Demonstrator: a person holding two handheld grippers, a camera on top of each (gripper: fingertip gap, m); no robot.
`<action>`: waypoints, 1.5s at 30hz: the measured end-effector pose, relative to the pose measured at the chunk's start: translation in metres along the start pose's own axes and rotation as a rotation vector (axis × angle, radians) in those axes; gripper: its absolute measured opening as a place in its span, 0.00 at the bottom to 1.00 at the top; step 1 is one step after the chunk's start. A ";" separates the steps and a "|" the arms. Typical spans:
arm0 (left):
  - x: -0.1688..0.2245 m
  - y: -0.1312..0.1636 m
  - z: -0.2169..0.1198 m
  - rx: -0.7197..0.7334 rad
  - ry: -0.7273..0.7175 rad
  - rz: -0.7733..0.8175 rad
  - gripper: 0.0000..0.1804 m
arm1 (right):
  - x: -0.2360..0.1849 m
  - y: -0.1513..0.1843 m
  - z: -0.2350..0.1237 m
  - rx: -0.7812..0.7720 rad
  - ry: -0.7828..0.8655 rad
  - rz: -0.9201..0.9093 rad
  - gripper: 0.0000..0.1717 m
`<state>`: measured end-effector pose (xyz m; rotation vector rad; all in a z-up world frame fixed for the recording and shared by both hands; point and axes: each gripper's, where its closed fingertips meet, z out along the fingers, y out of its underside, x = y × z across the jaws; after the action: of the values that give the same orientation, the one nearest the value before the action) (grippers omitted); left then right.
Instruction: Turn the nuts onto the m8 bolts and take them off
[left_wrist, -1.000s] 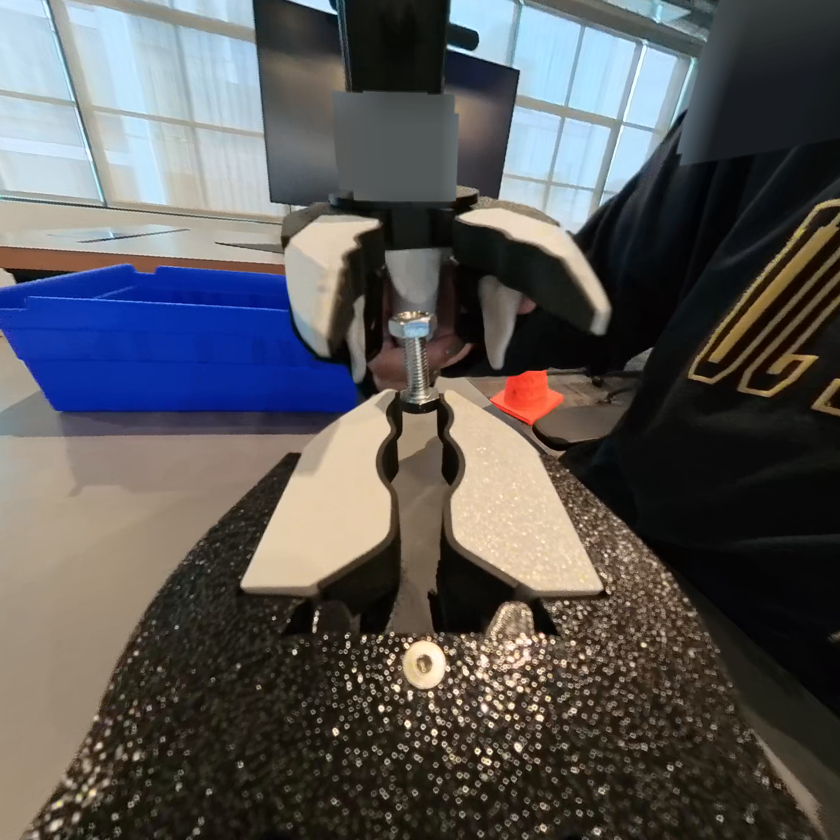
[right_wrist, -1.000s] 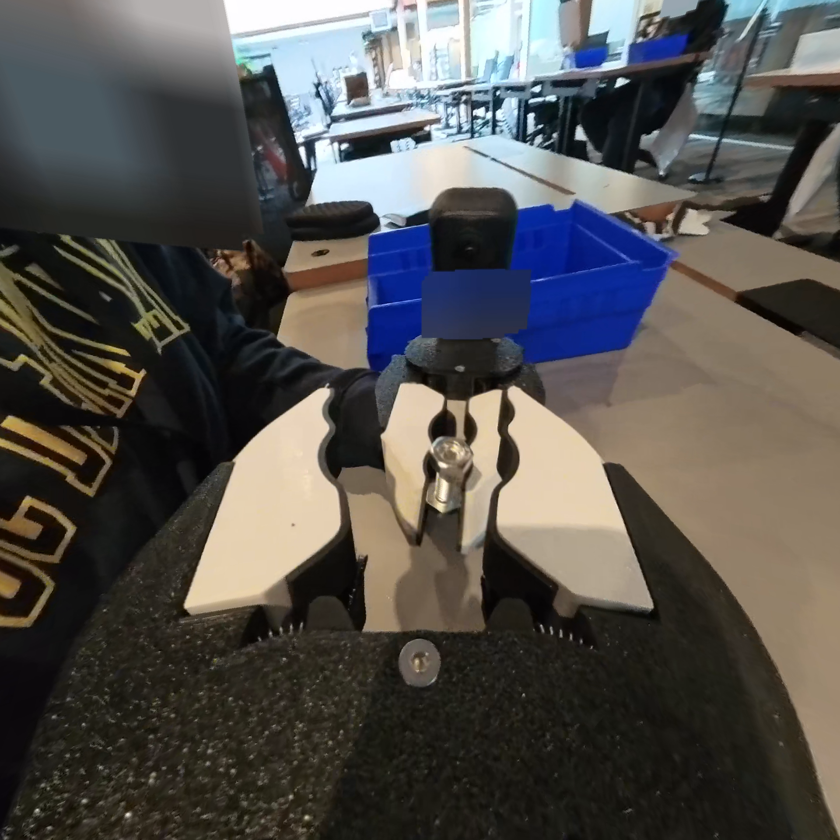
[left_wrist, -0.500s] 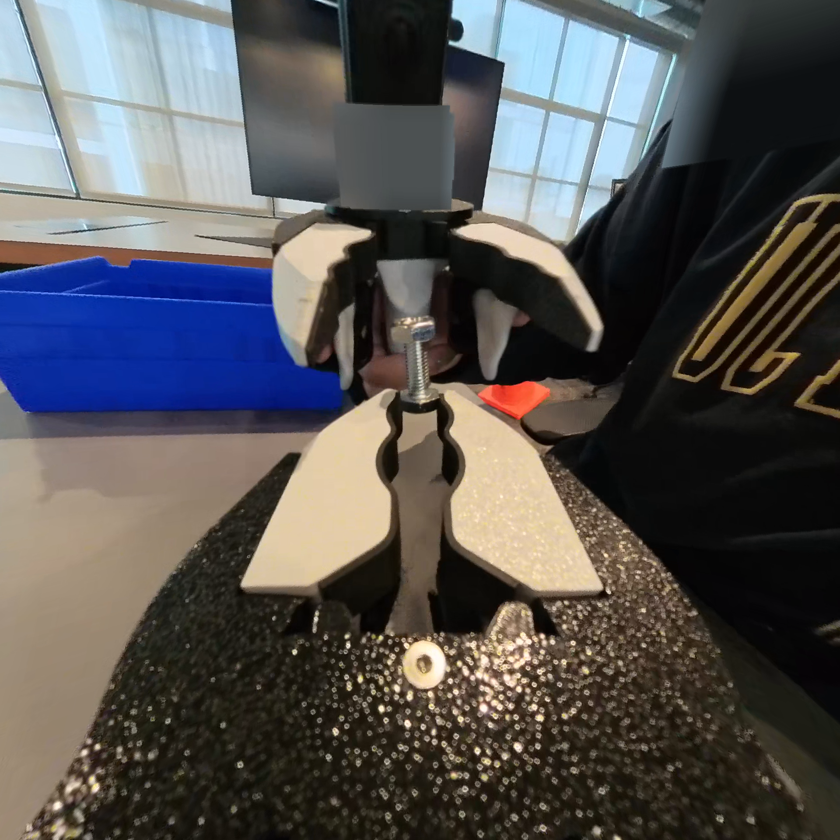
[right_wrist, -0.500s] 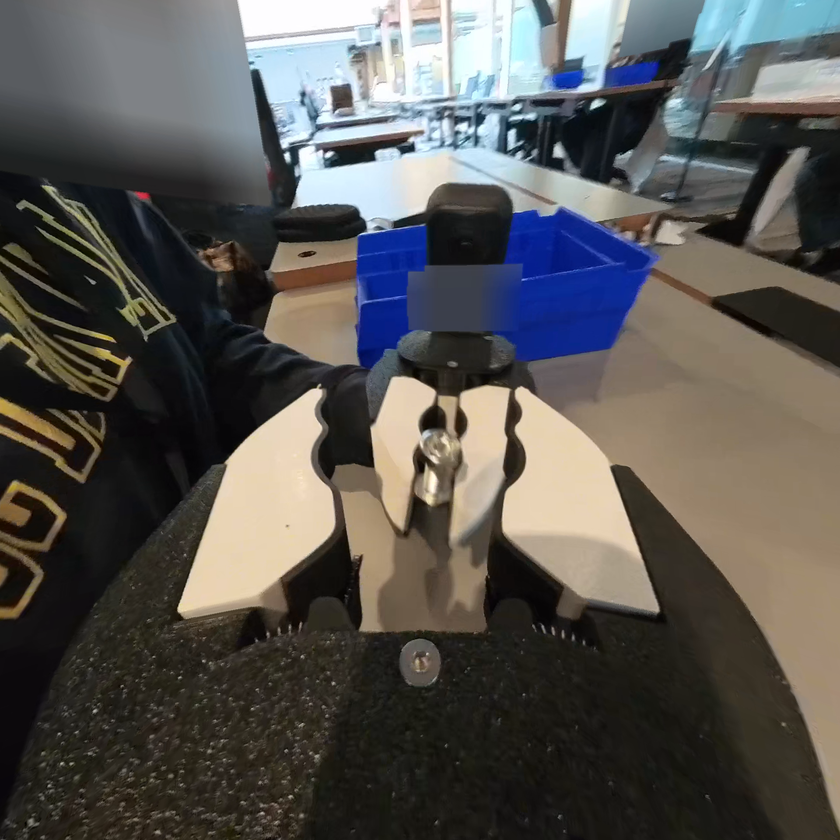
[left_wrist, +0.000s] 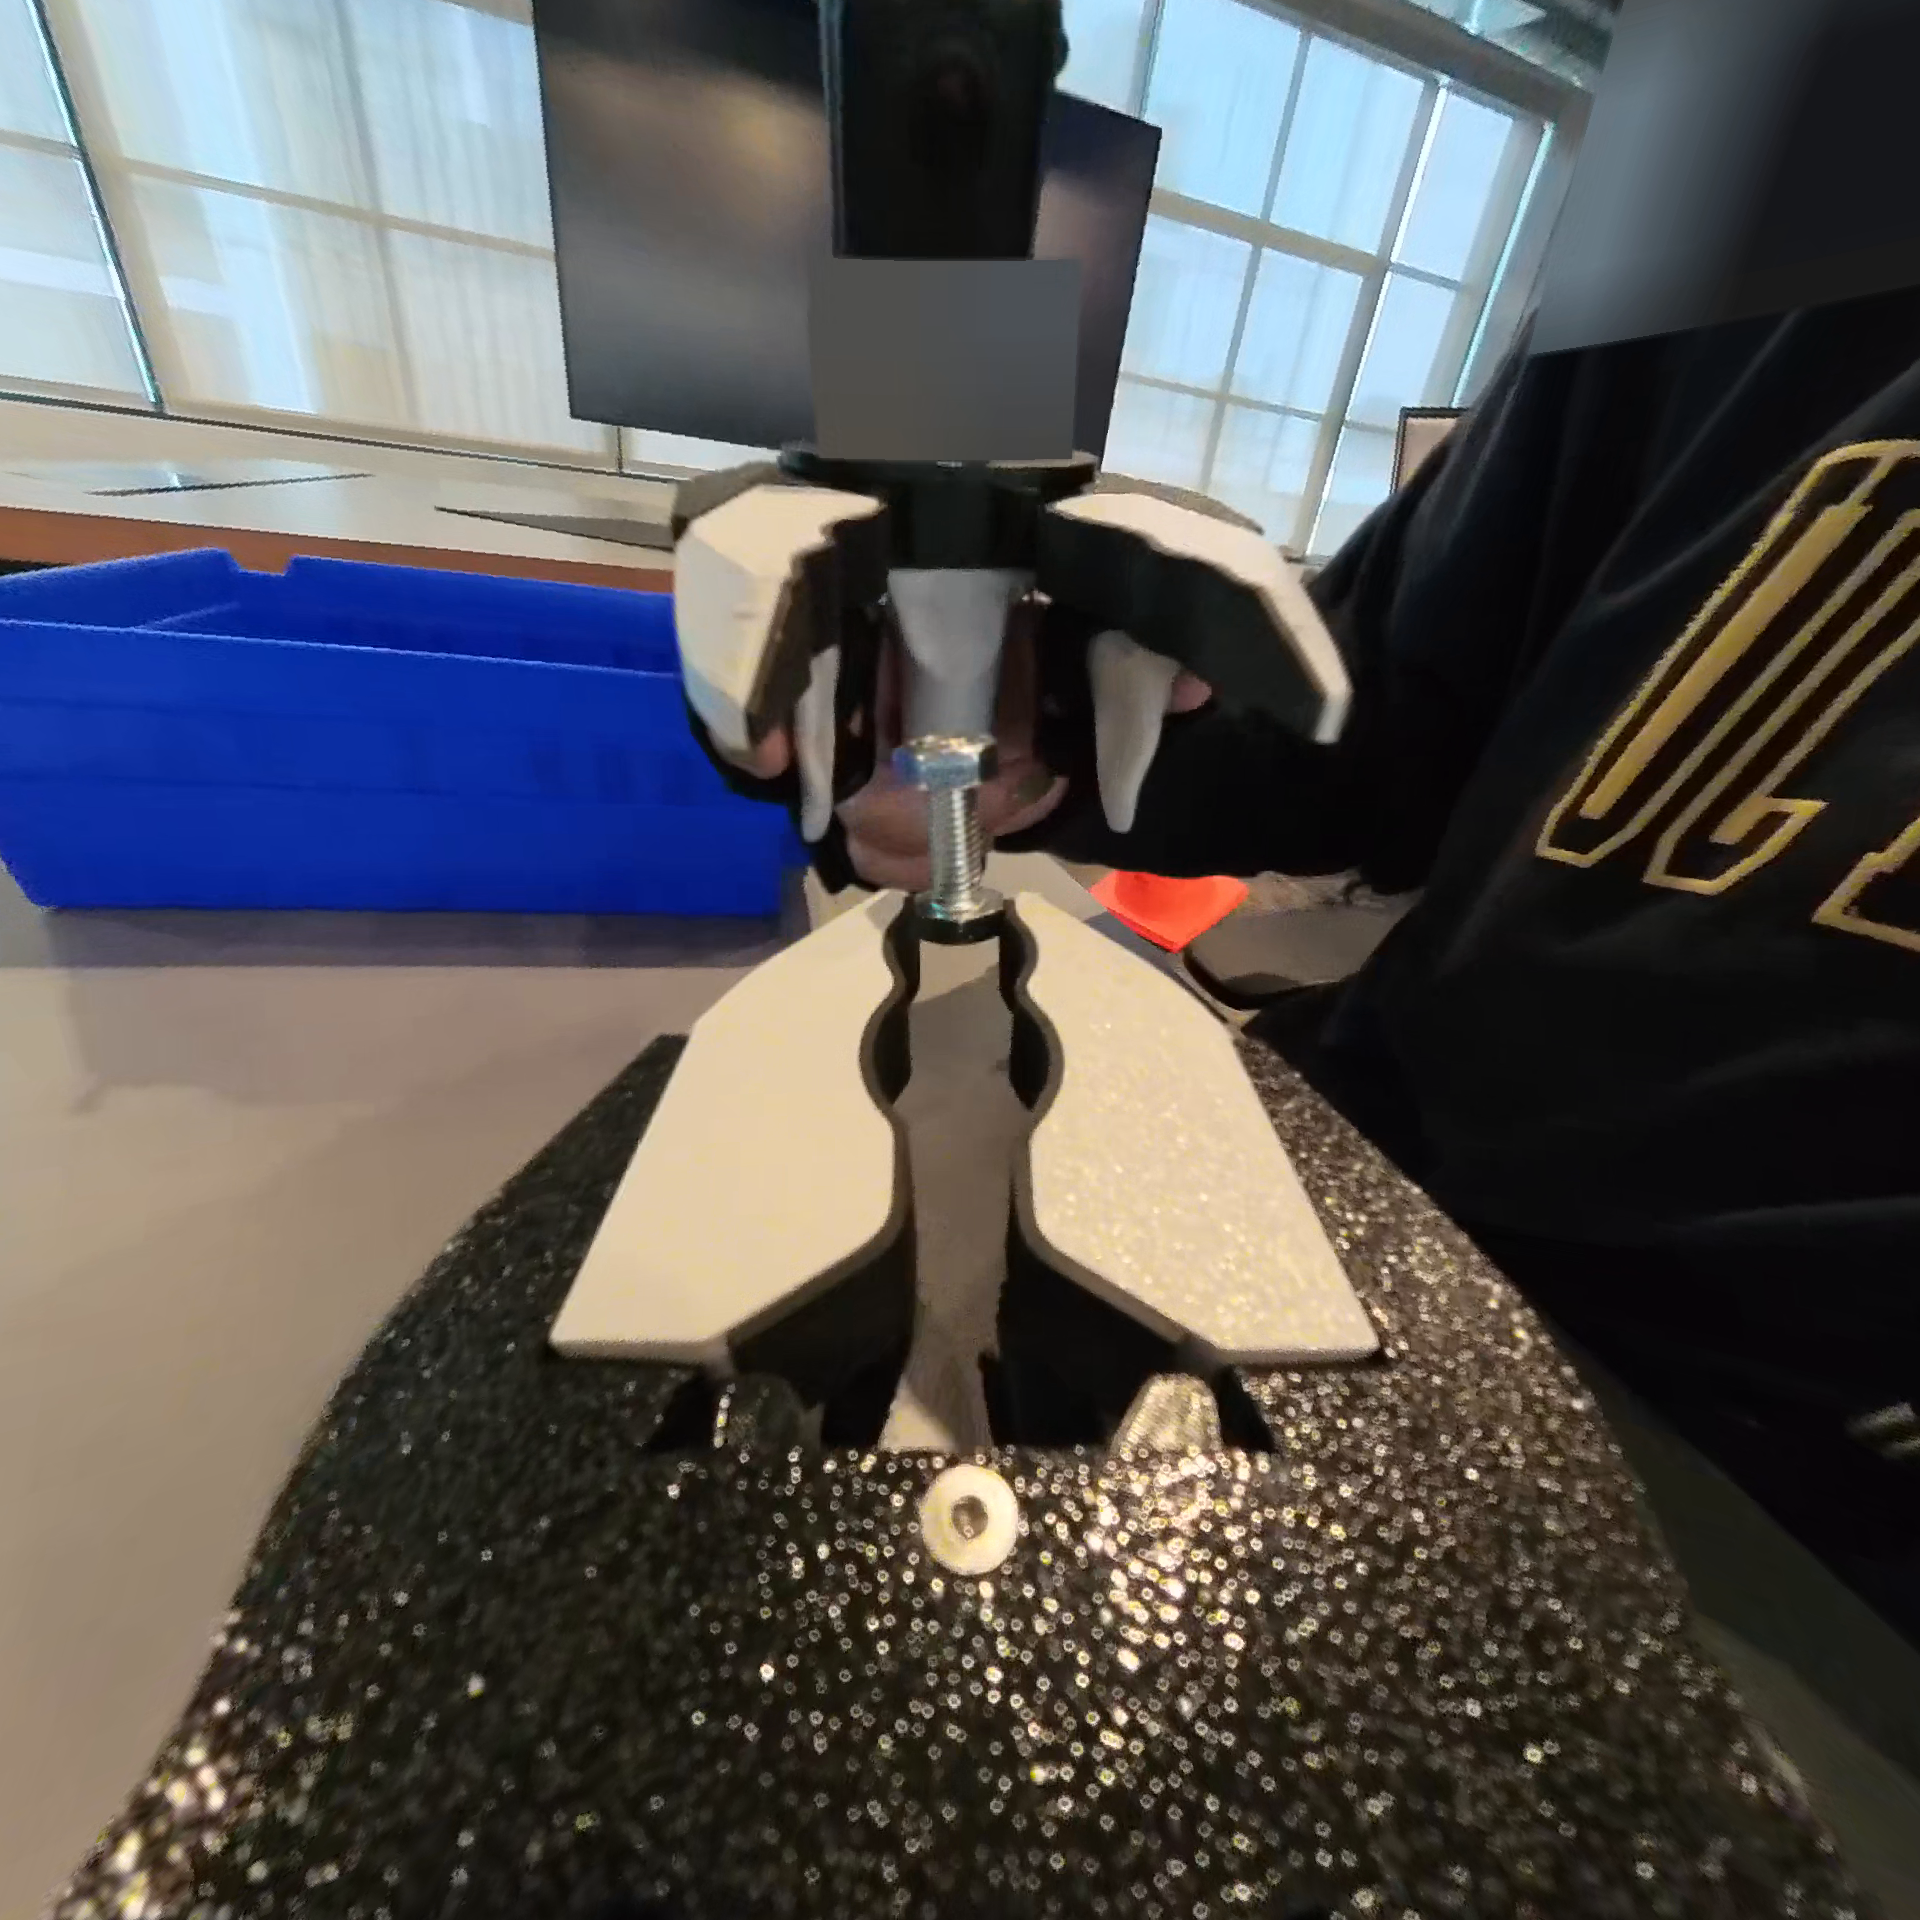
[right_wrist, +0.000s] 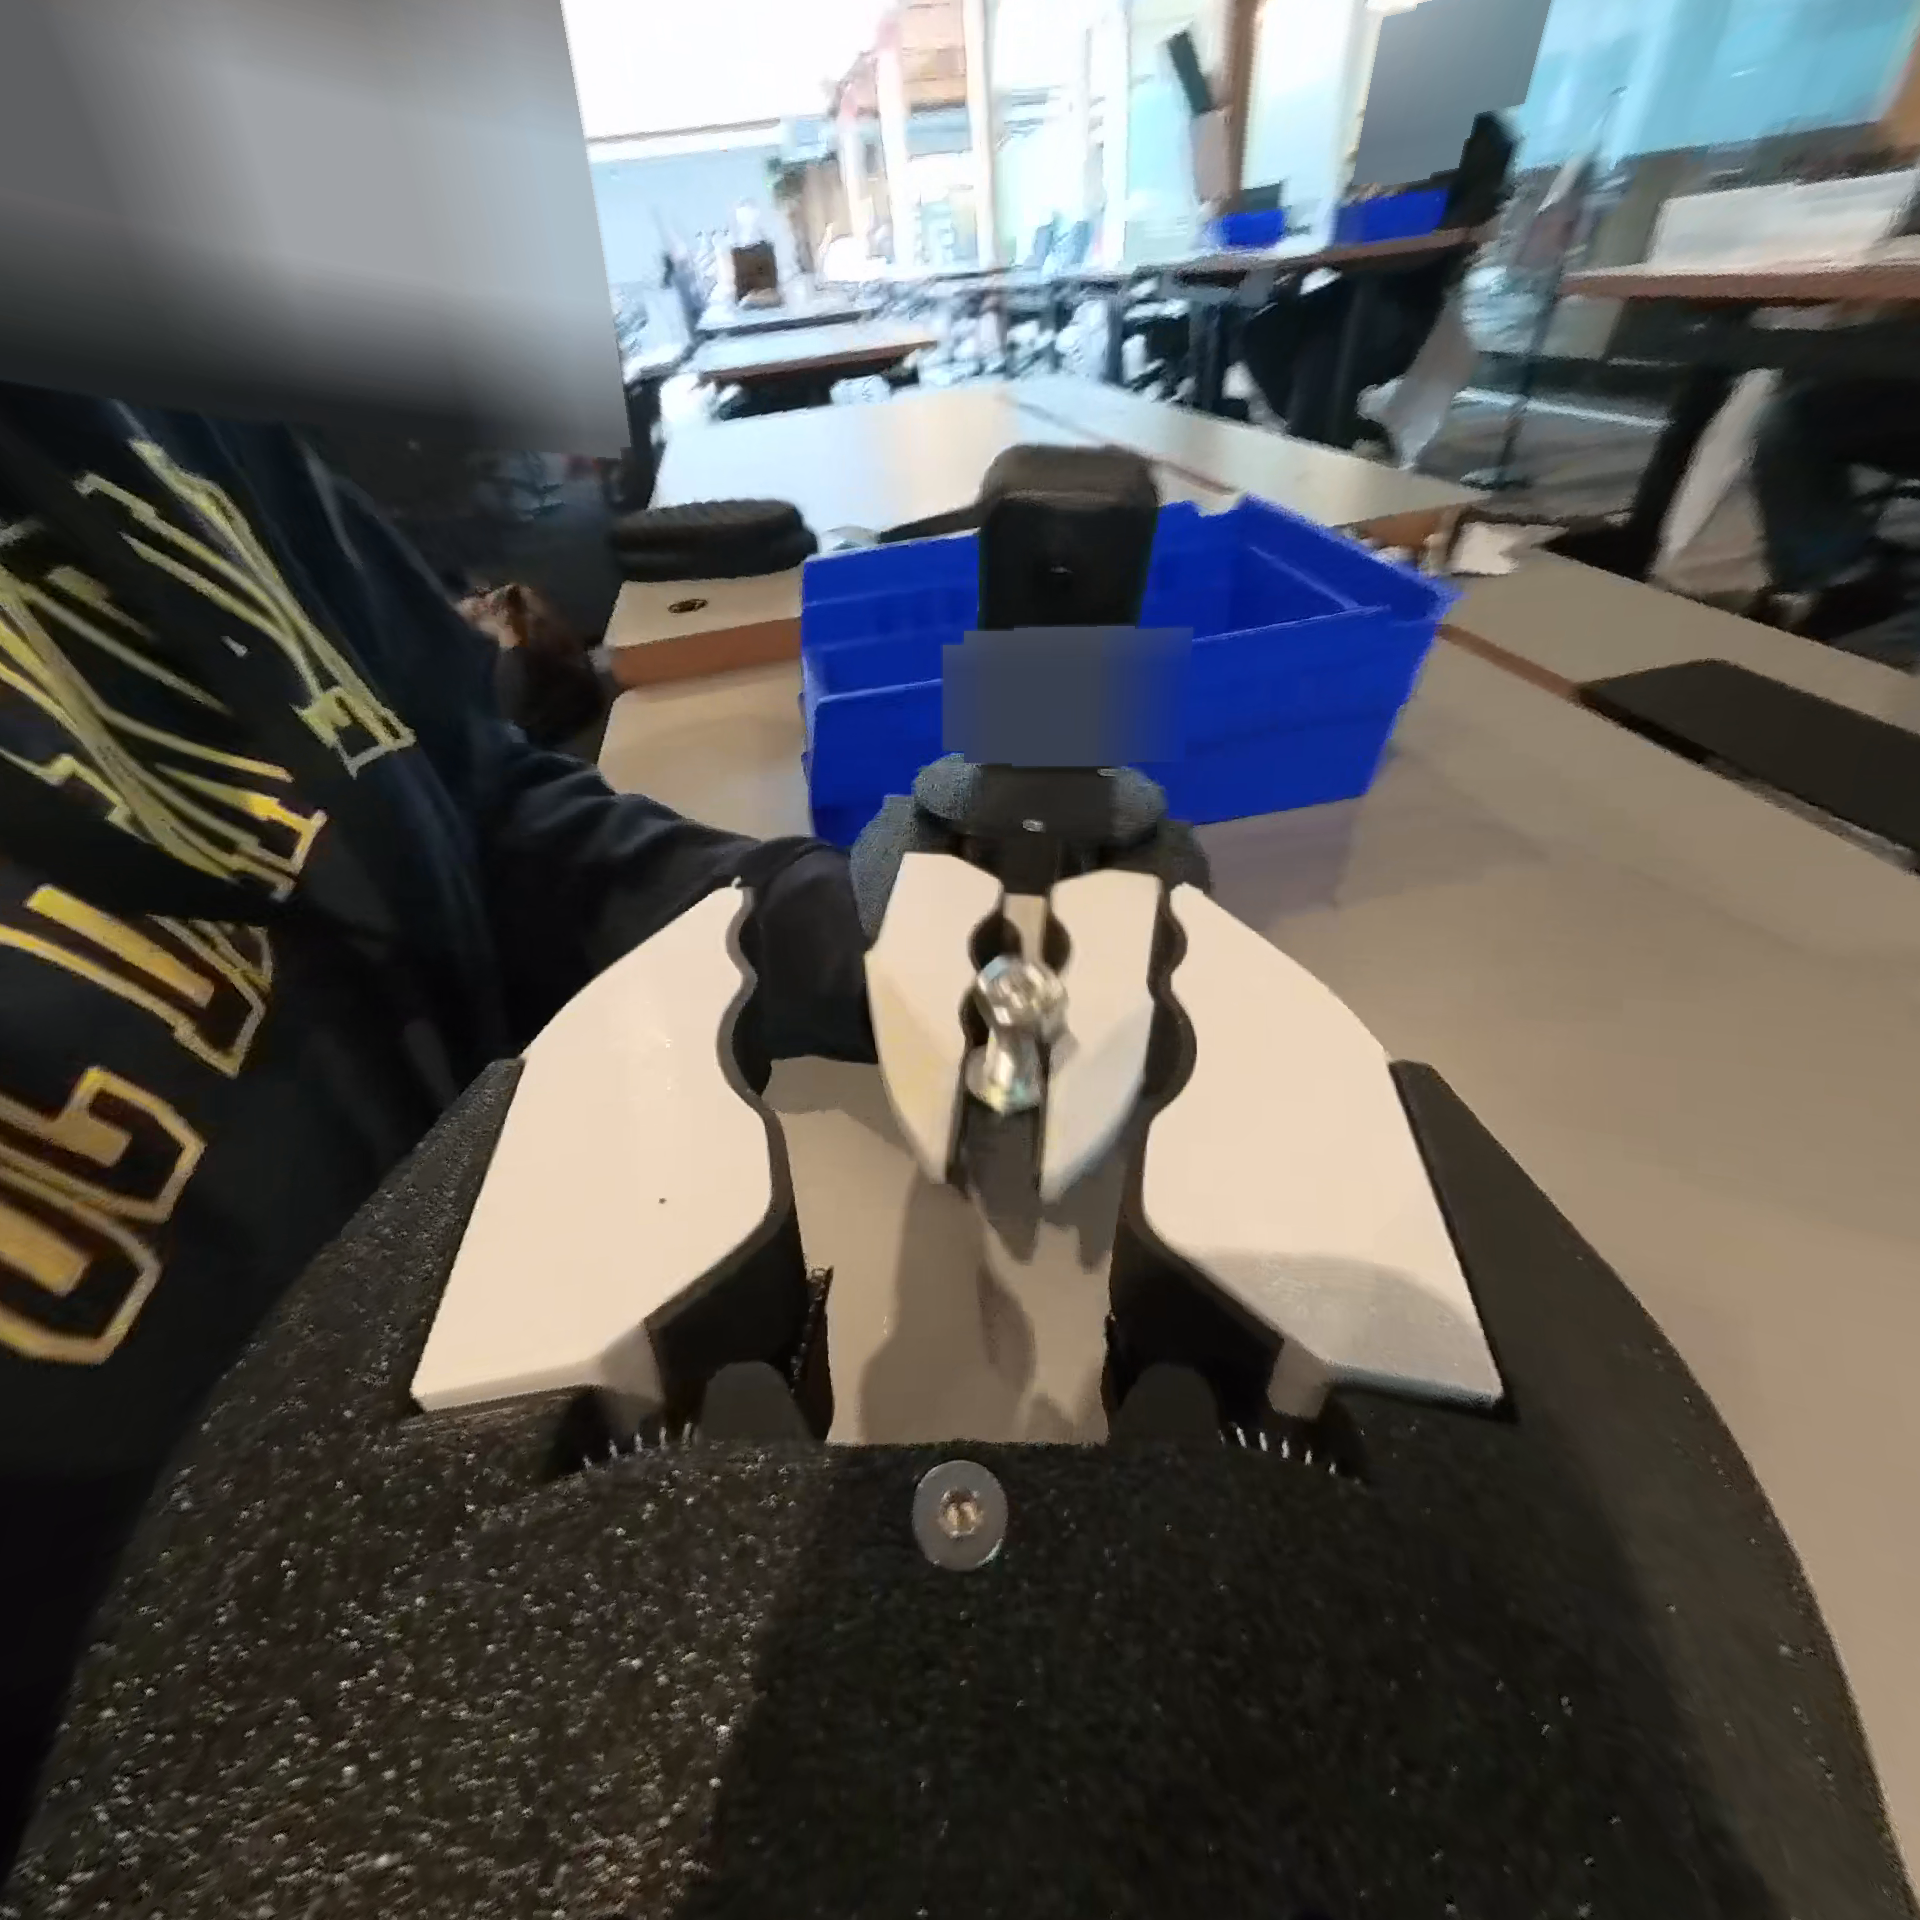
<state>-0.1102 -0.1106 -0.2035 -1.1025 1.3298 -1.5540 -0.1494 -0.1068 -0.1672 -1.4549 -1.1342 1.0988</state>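
Nut (left_wrist: 956, 914) and bolt (left_wrist: 948, 821) sit together at the tips of the left gripper (left_wrist: 956, 925): its two white fingers (left_wrist: 790, 1091) are drawn close and pinch the nut by its flats, and the threaded shank stands upright out of the nut with the hexagonal head on top, held in the air above the grey bench (left_wrist: 260, 1091). Facing it from the far side is the right gripper (left_wrist: 966, 748), its fingers spread wide to either side of the bolt head and touching nothing; a gloved hand (left_wrist: 935, 831) shows behind the shank. From the right gripper's own camera the same holds: the right gripper (right_wrist: 956, 935) stands wide open, its white fingers (right_wrist: 623, 1143) flanking the narrower pair of the left gripper (right_wrist: 1013, 1081), which points back at the camera with the silver bolt (right_wrist: 1013, 1023) clamped at its tips and blurred. A blue bin (left_wrist: 364, 748) stands on the bench behind the left gripper's tips, towards the far left edge in that view, and an orange piece (left_wrist: 1169, 904) lies on the bench just right of the fingertips, beside the person's dark sleeve (left_wrist: 1558, 935). A dark monitor (left_wrist: 675, 229) stands before the windows at the back.
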 end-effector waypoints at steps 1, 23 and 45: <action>0.000 0.000 0.000 -0.002 0.000 0.000 0.08 | -0.003 0.001 0.006 -0.007 -0.026 -0.001 0.41; -0.008 -0.010 -0.010 0.070 -0.029 -0.020 0.08 | 0.003 0.002 -0.038 0.098 0.065 0.023 0.23; 0.005 -0.003 0.002 0.032 0.054 -0.005 0.12 | 0.008 0.019 -0.010 -0.047 0.074 0.025 0.08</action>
<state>-0.1101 -0.1151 -0.2004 -1.0513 1.3341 -1.6143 -0.1361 -0.1021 -0.1852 -1.5377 -1.0994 1.0334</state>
